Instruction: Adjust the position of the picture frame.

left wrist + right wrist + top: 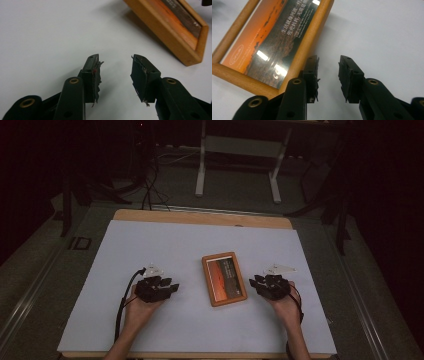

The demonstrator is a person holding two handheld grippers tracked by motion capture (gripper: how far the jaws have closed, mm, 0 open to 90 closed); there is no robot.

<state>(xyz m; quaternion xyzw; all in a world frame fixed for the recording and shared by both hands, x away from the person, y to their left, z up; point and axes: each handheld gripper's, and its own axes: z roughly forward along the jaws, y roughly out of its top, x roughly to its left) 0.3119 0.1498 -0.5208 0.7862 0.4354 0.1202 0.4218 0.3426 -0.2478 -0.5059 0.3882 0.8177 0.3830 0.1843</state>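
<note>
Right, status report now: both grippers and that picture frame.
Left gripper open, nothing between the jaws. Right gripper open, empty, beside the frame's edge. Wooden picture frame lying flat on the white table, untouched. Nothing in the way.

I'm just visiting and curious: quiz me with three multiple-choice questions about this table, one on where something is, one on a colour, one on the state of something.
1. Where does the picture frame lie?
A. Between the two grippers
B. At the table's far left corner
C. Under the left gripper

2. What colour is the frame's border?
A. Blue
B. Orange-brown wood
C. White

3. How do the right gripper fingers stand?
A. Clamped on the frame
B. Pressed shut together
C. Apart, with nothing between them

Answers:
1 A: the high view shows the frame on the white table with the left gripper on one side and the right gripper on the other.
2 B: the wooden rim shows in all views.
3 C: the right gripper view shows a gap between the fingers with bare table in it, the frame just beside them.
</note>
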